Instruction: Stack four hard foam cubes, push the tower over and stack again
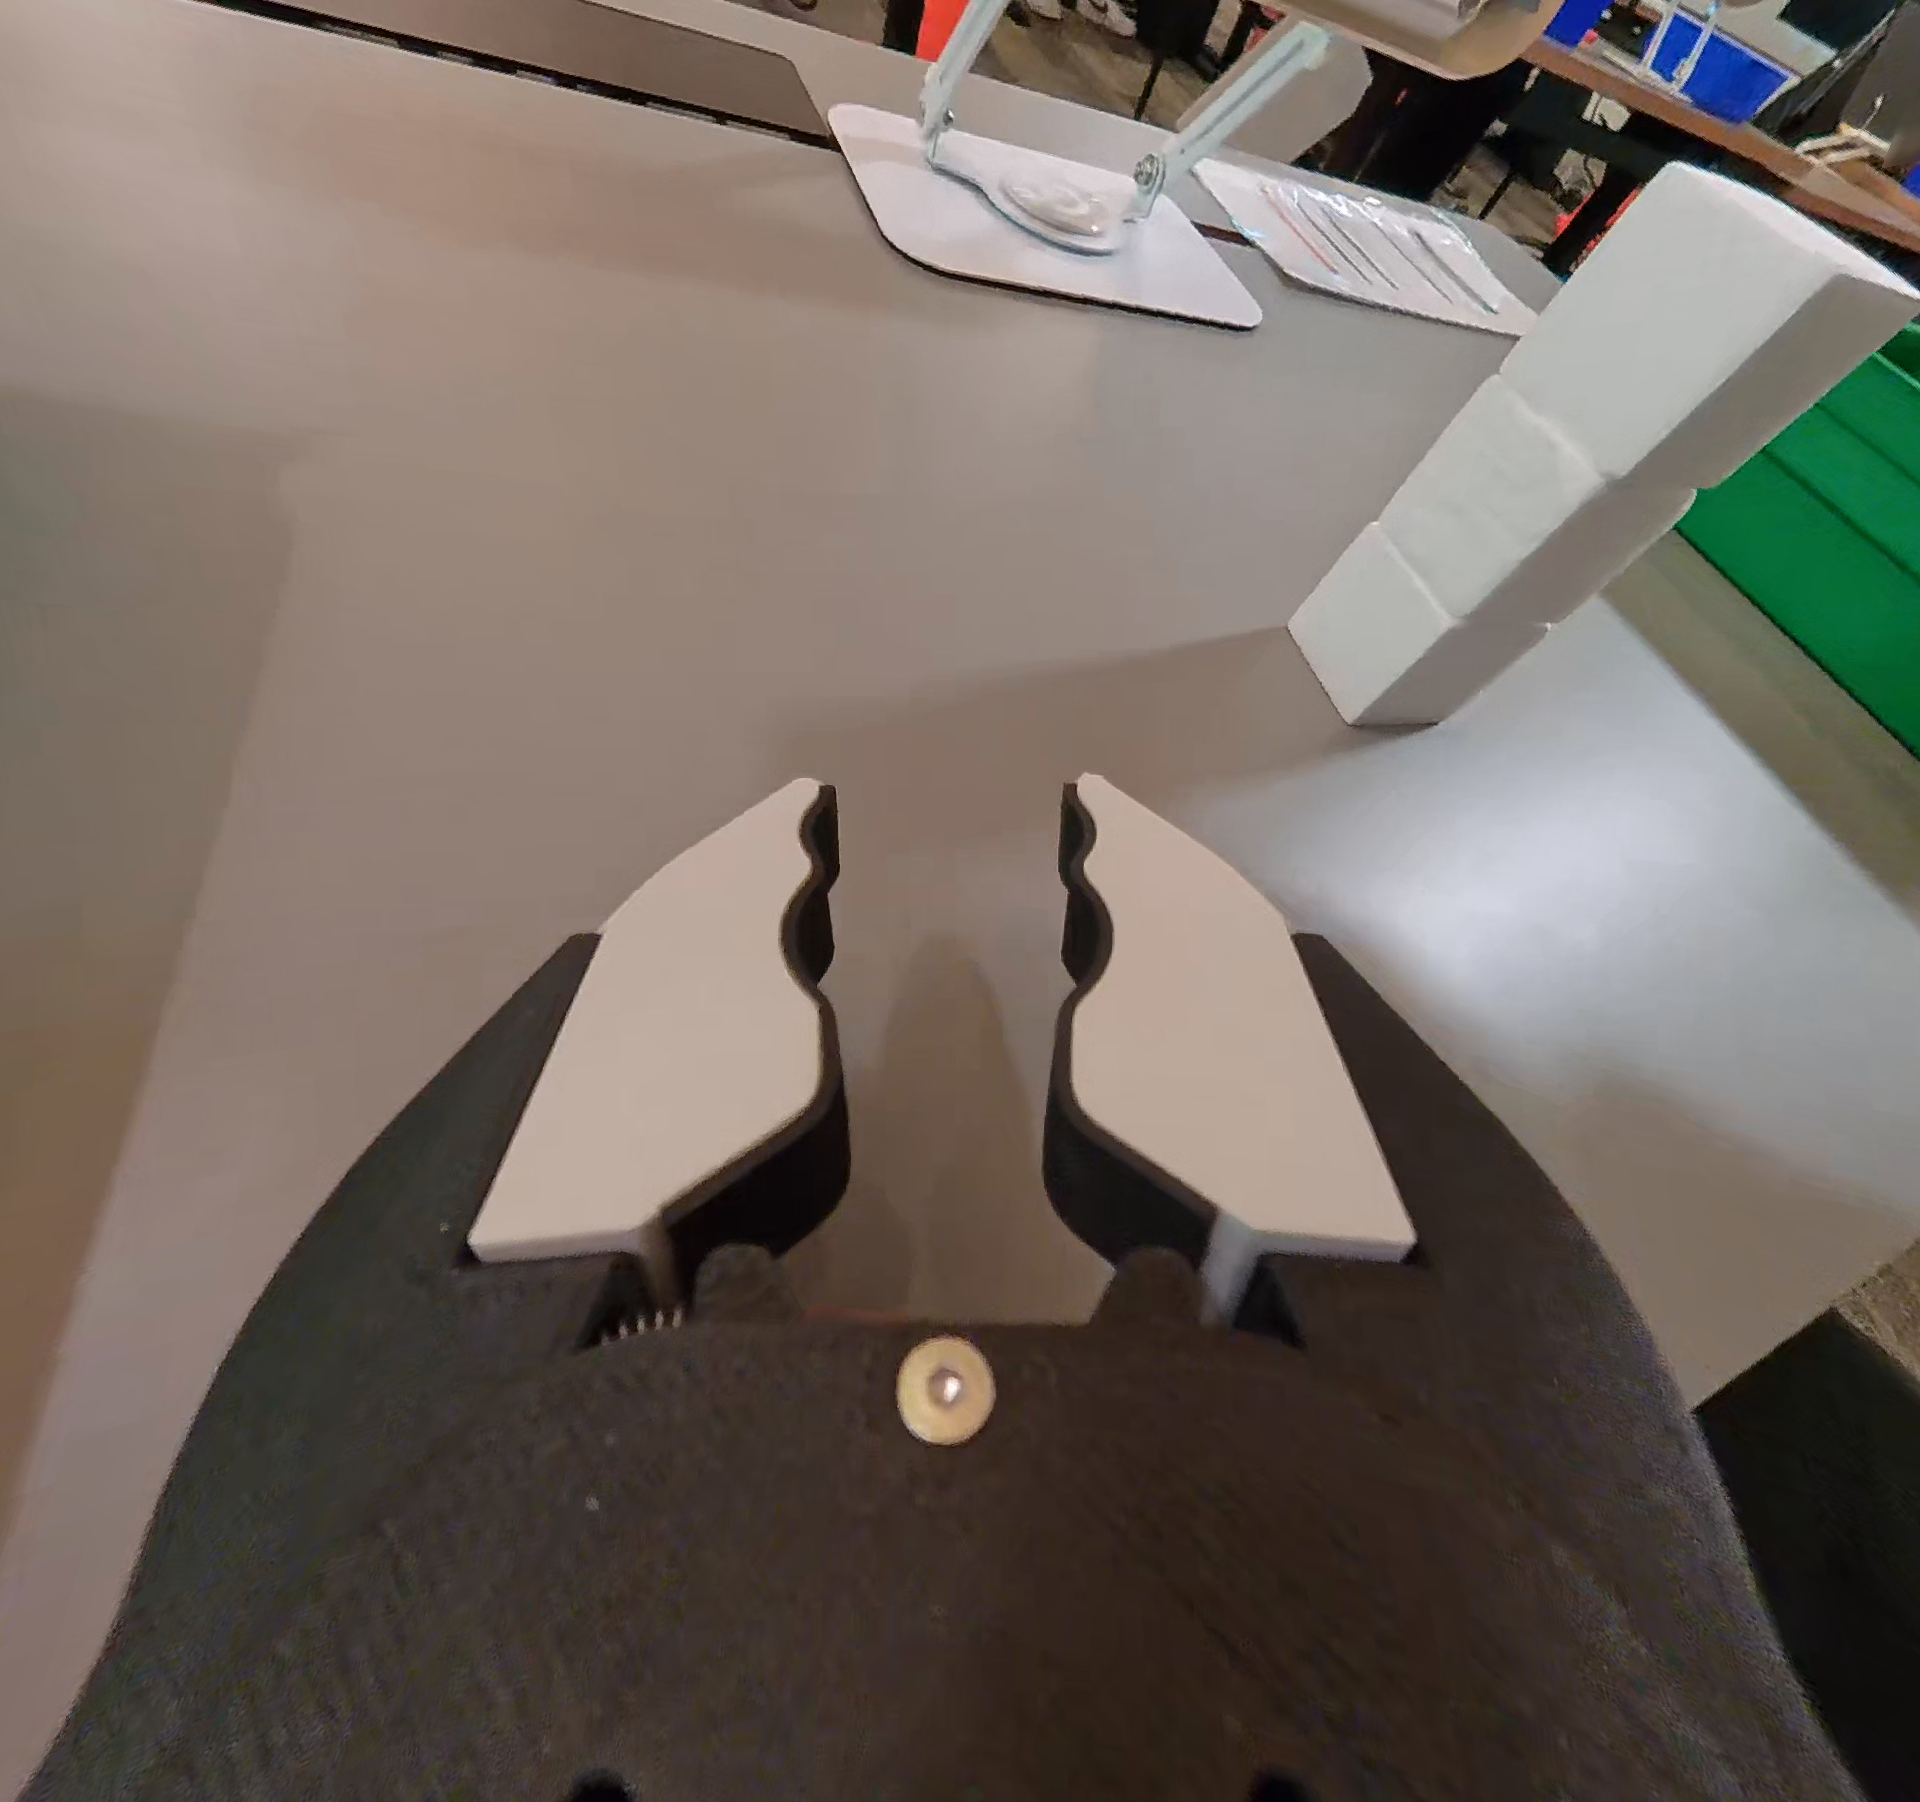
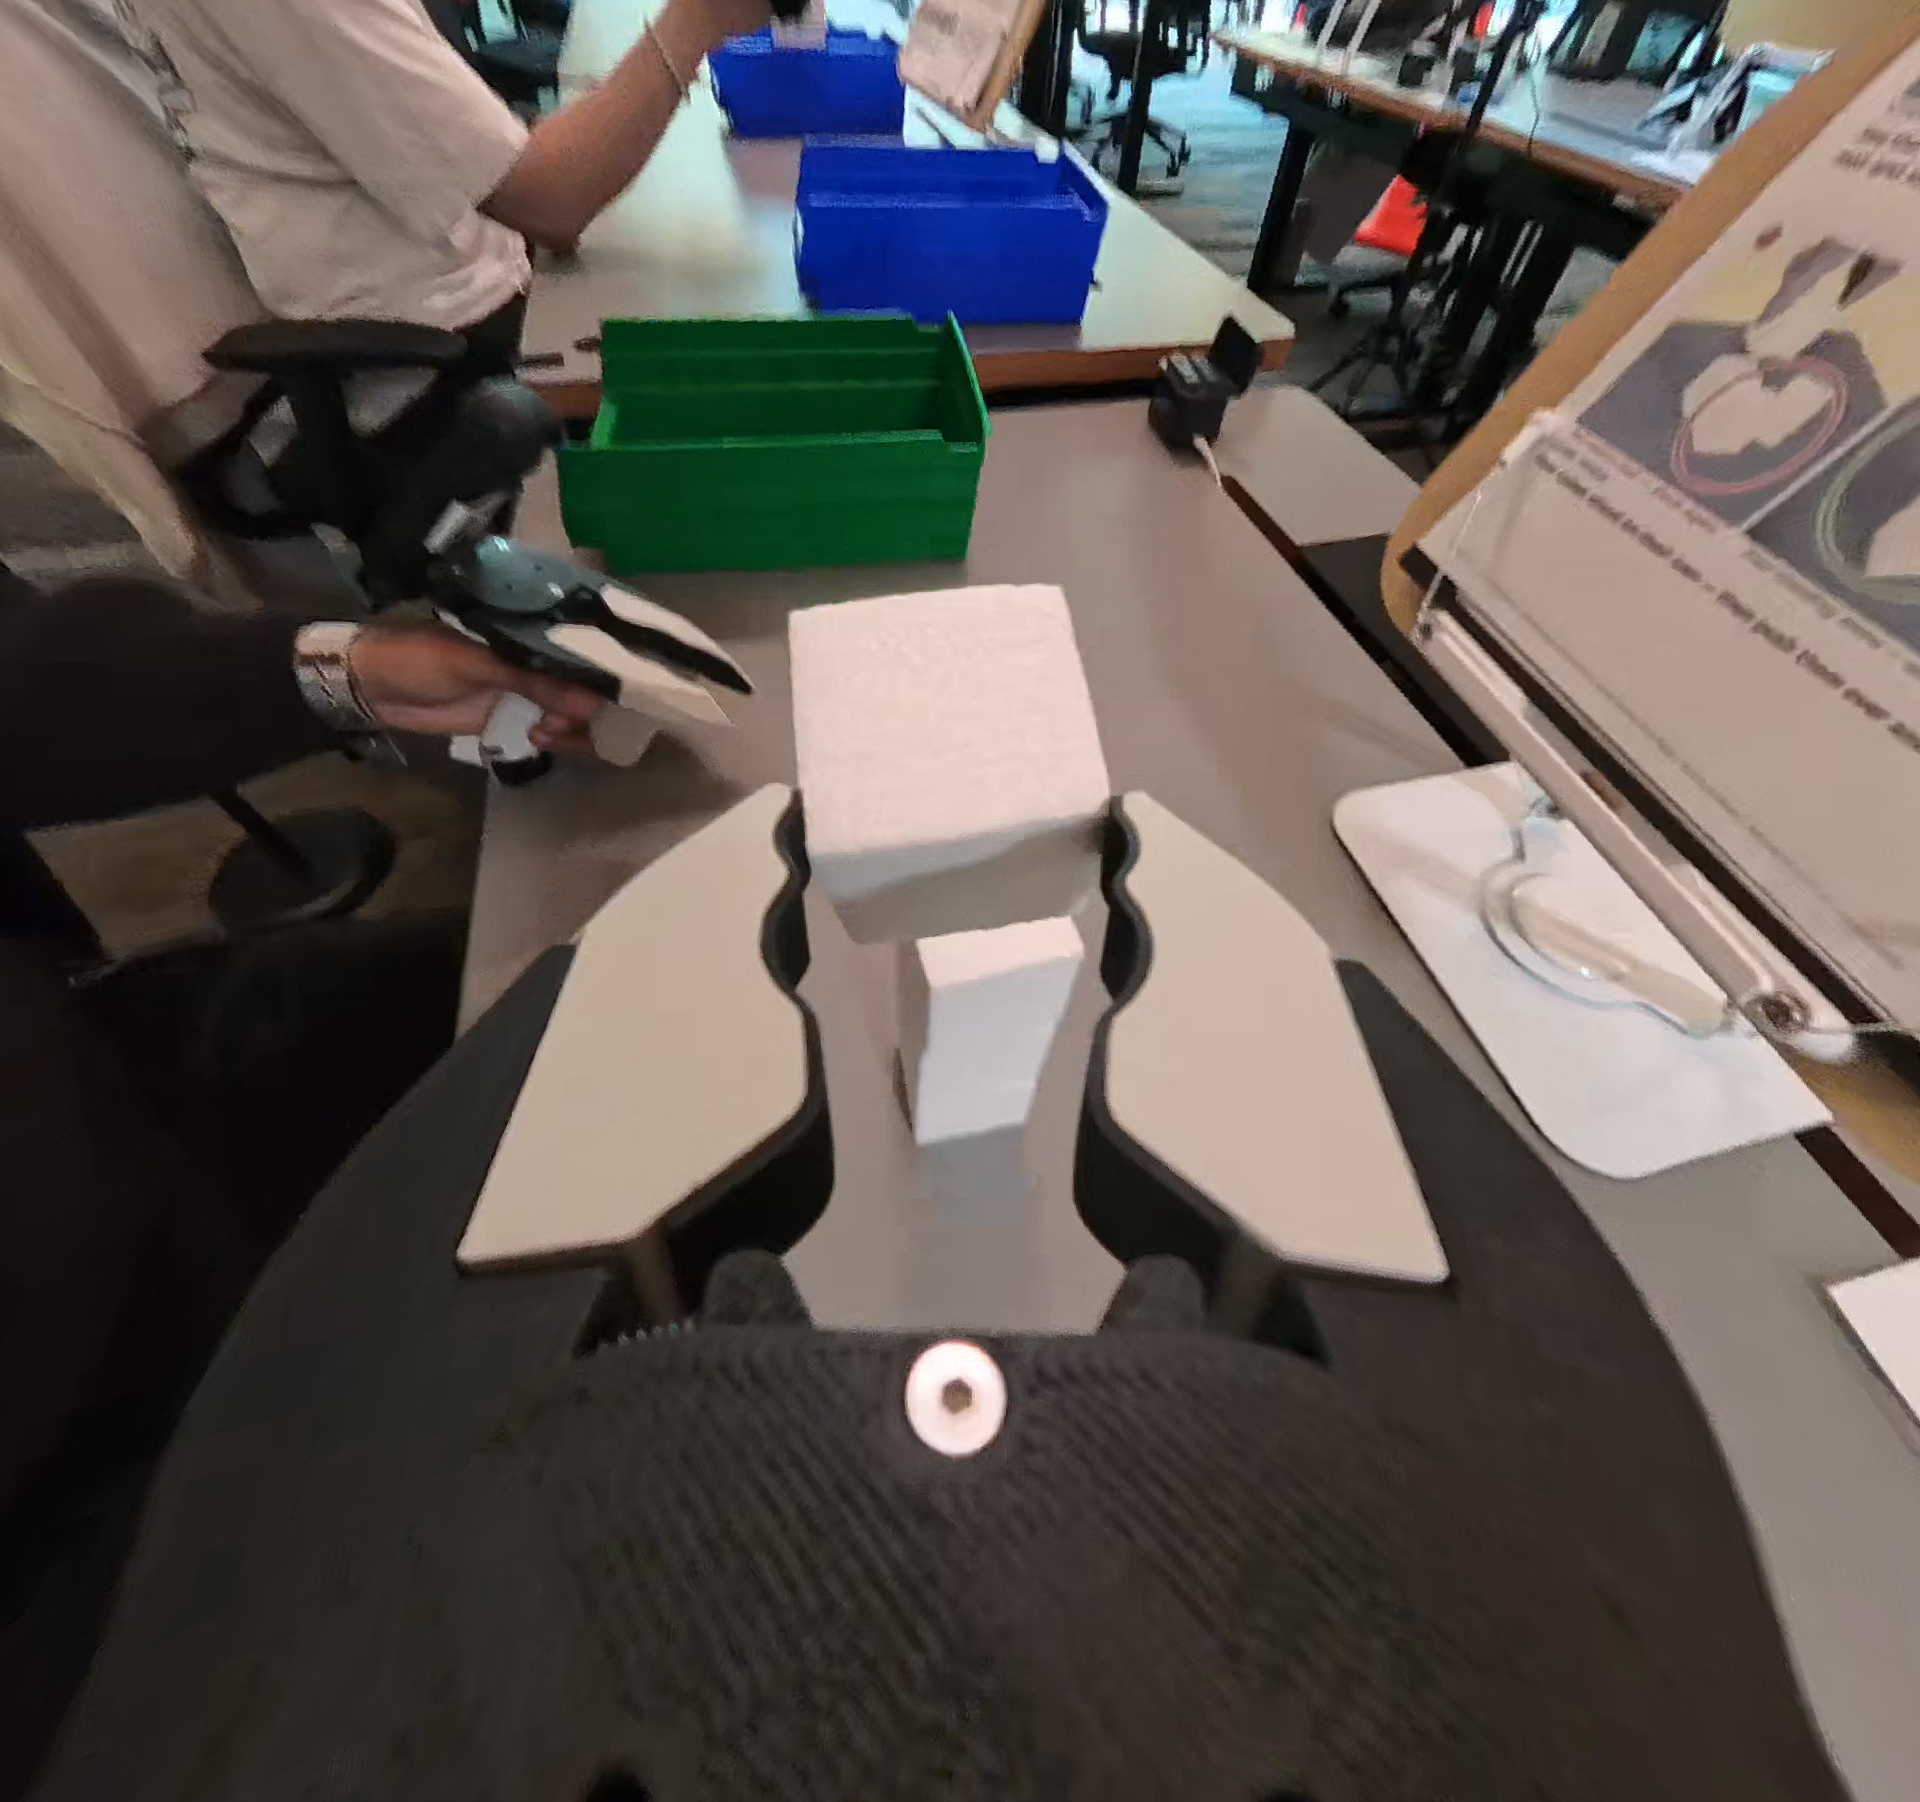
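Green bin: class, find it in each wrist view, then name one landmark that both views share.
Left wrist view: the green bin is at the right edge, partly hidden behind the foam stack.
Right wrist view: the bin is above centre, slightly left, beyond the white foam block in the right gripper.
Shared landmark: the white stand base.

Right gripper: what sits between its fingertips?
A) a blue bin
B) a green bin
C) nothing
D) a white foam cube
D: in the right wrist view the right gripper has its fingertips against both sides of the white foam cube, held above a stack of white foam blocks.
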